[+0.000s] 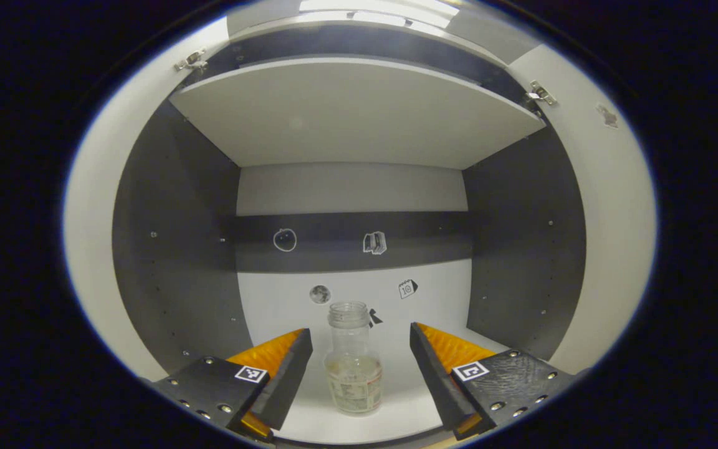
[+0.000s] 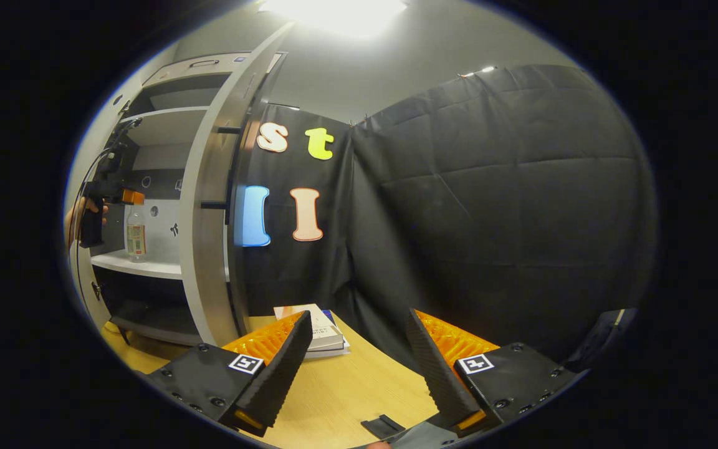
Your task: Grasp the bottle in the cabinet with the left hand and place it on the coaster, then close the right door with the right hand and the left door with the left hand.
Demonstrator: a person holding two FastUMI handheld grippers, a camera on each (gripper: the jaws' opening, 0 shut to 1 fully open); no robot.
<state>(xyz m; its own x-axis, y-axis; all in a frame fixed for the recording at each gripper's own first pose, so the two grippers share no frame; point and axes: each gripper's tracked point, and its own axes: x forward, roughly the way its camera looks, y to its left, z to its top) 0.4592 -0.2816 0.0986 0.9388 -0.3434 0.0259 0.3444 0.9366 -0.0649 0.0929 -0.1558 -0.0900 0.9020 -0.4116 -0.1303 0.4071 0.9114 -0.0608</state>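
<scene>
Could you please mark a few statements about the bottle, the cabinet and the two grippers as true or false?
1. The bottle stands upright on a cabinet shelf. True.
2. The left gripper is shut on the bottle. False: its fingers are apart on either side of the bottle, with gaps visible.
3. The bottle has a cap on. False: its mouth is open.
4. The right gripper hangs open over a wooden table. True.
5. The cabinet's right door is closed. False: it stands open.
</scene>
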